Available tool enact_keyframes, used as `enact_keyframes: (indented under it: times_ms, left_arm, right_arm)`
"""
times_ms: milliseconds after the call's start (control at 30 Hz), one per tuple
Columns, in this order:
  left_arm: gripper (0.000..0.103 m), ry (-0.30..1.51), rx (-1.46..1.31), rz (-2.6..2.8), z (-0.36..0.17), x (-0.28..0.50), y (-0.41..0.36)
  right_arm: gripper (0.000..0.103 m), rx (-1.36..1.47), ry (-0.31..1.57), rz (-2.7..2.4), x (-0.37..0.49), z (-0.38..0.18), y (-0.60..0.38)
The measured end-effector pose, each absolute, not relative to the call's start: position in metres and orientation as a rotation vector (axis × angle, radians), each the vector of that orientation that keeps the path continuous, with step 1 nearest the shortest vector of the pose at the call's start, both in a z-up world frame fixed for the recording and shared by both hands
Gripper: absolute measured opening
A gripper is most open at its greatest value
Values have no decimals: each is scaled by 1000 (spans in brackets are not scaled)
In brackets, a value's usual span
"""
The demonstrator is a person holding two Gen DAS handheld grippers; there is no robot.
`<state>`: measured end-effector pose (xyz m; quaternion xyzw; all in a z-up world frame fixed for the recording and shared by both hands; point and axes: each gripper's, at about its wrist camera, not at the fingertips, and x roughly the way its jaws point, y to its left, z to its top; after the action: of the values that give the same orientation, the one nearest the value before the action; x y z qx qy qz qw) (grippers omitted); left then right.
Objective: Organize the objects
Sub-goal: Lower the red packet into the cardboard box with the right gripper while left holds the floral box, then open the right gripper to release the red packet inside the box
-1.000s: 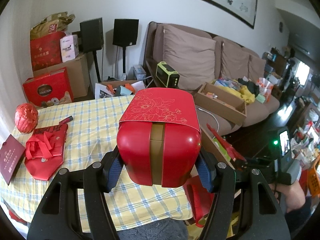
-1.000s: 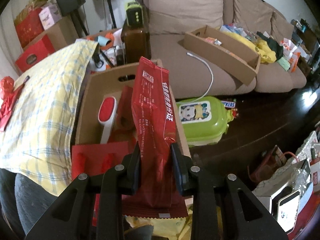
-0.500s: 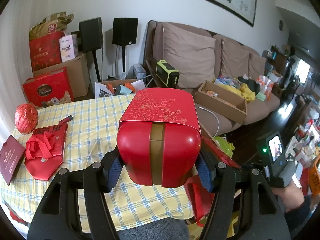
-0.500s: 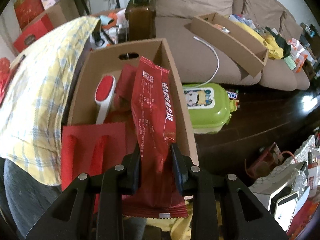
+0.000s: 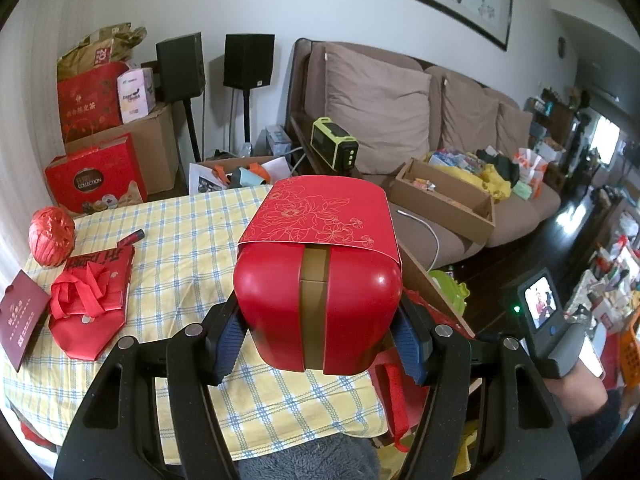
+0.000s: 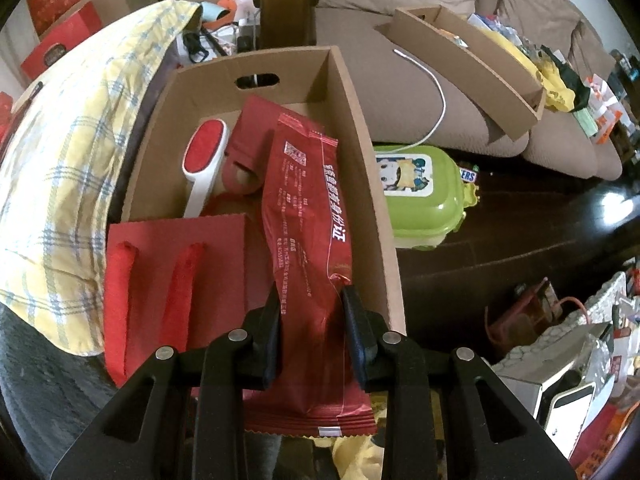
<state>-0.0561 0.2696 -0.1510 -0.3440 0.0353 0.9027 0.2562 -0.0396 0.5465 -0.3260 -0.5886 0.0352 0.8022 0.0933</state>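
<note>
Red snack packet (image 6: 310, 216): clamped low in the right gripper (image 6: 312, 332), over the cardboard box (image 6: 360, 152)
Risk: limp top may catch on the box wall
Red tin (image 5: 318, 300): clamped in the left gripper (image 5: 320, 340) above the checked tablecloth (image 5: 192, 240); smooth sides could slip

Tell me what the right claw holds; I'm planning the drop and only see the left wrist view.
Observer: The right claw is shut on a red foil packet.
Operator: What is below it?
Observer: An open cardboard box beside the table, with a handle slot in its far wall.
Operator: Is anything inside?
Observer: Yes: a red-and-white brush along the left, and a red bag at the near end.
</note>
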Motion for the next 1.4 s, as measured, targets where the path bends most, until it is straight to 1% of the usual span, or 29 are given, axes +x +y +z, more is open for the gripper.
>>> enact_keyframes:
  times_ms: [567,700,800,900,1200,1400]
  left_arm:
    - [61,113,-949,2431,-157,-56,275]
    - [61,115,-949,2429,-157,-56,276]
    - [61,117,-955,2427,-157,-56,277]
    - [61,117,-957,2425,-157,-56,278]
    - [61,113,-966,2413,-158,-56,279]
    - [61,111,-972,2396,-159,-56,282]
  right_arm:
    - [32,-1750,103,2364,-39,-327,549]
    - [36,-1742,103,2359,-40,-327,550]
    - [37,-1735,103,2358,-39,-326,550]
    - [35,-1723,106,2360,-38,-325,552]
    - [35,-1680,117,2370,-37,-318,555]
    - [38,-1613,136,2394,-36,-309,558]
